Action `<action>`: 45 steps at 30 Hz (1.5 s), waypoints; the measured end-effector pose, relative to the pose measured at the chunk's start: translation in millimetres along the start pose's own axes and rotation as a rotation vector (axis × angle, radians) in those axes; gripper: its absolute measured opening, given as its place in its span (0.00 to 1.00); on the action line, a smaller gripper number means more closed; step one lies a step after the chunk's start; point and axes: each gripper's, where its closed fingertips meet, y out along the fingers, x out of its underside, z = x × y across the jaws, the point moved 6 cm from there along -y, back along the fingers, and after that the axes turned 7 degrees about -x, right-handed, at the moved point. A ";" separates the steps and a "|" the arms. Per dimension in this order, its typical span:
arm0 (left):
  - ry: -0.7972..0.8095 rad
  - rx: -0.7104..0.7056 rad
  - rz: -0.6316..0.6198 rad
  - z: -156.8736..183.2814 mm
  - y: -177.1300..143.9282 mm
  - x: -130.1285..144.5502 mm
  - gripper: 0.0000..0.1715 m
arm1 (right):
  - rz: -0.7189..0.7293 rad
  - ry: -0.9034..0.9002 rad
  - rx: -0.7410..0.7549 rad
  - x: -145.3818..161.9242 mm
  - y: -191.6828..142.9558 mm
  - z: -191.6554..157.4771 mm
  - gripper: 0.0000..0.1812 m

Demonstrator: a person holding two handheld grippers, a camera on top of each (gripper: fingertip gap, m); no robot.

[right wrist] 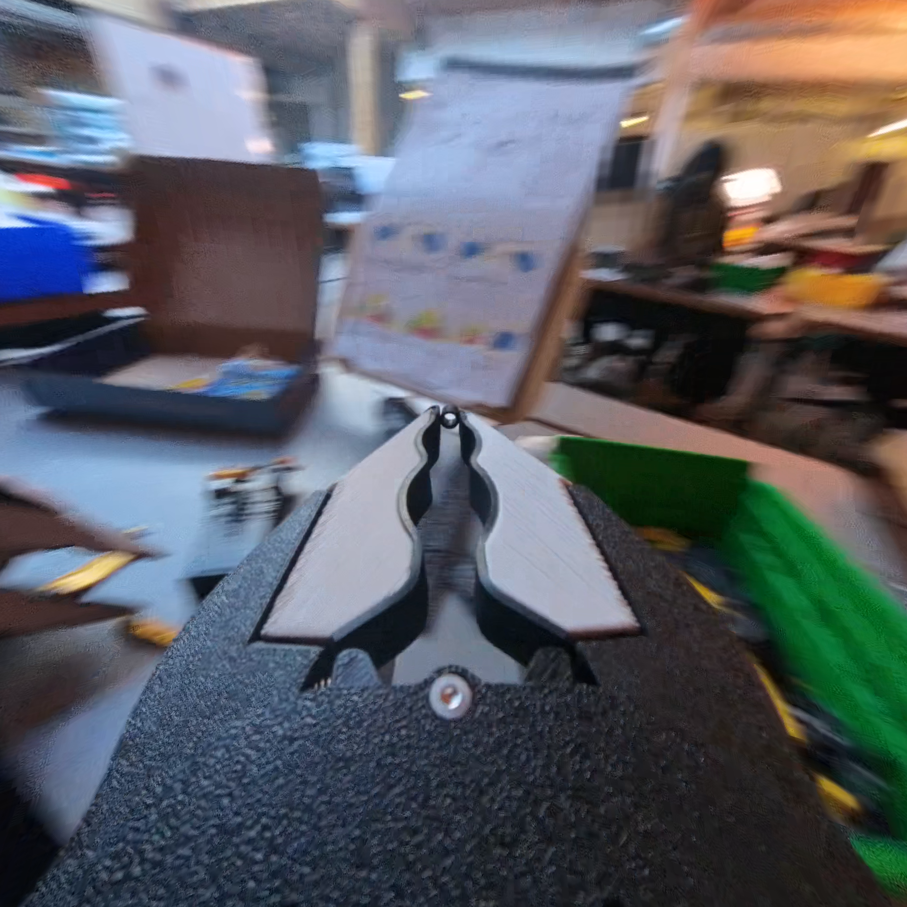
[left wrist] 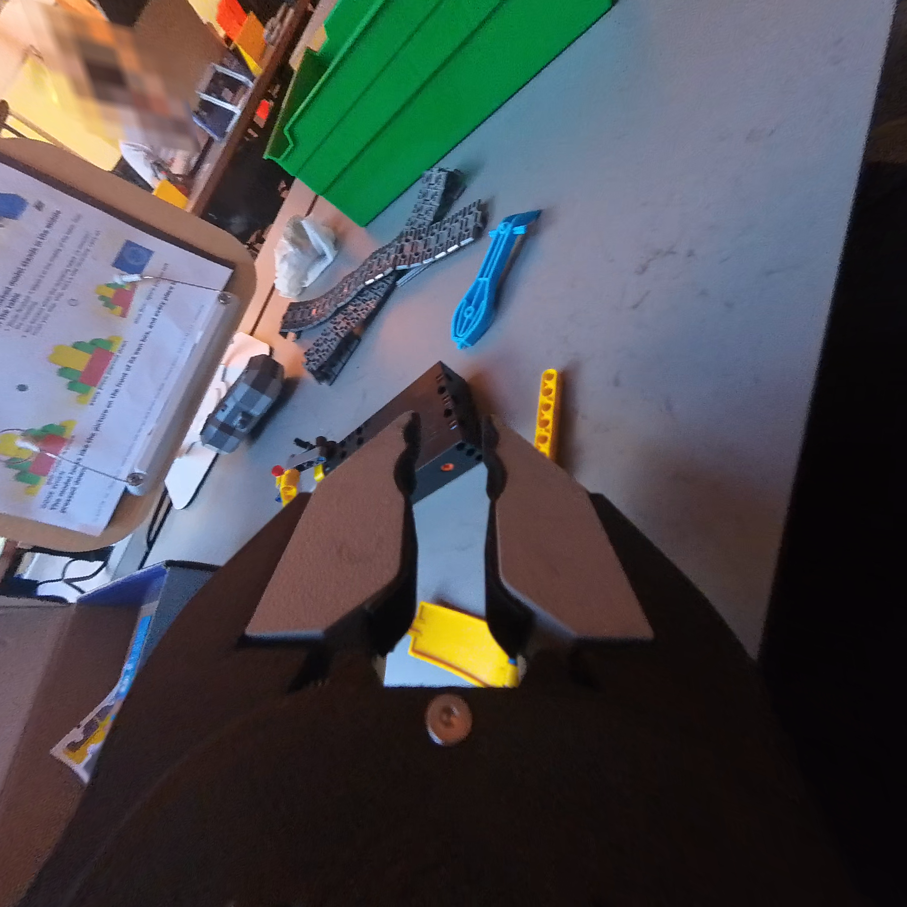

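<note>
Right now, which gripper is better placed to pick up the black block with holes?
Left. The left gripper is open, straddling the black block; the right gripper already pinches a small black ring.

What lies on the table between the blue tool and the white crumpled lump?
In the left wrist view, the crossed grey track strips lie between the blue tool and the white crumpled lump.

surface [left wrist: 687, 206]: grey, scuffed
green trays [left wrist: 417, 88]: at far edge
2 track strips [left wrist: 383, 280]: crossed, just beside trays
blue tool [left wrist: 483, 289]: beside the strips
yellow beam [left wrist: 547, 412]: nearer than blue tool
black block [left wrist: 432, 417]: beside yellow beam
</note>
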 end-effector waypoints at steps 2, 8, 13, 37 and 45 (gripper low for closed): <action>-0.007 0.040 -0.030 4.9 1.9 1.3 0.17 | 0.023 -0.025 0.235 1.1 -32.8 47.5 0.02; -0.062 0.146 -0.101 14.0 7.7 8.7 0.23 | -0.284 0.262 0.349 72.3 -63.2 121.1 0.14; -0.118 0.183 -0.140 14.7 14.2 15.9 0.25 | -0.287 0.286 0.341 82.7 -65.4 128.4 0.13; -0.213 0.477 -0.170 7.8 -1.0 32.4 0.13 | -0.712 -0.257 -0.736 161.0 85.2 -154.7 0.12; -0.240 0.533 -0.157 9.9 -3.1 34.0 0.05 | -0.730 -0.051 -0.818 165.0 82.7 -156.3 0.04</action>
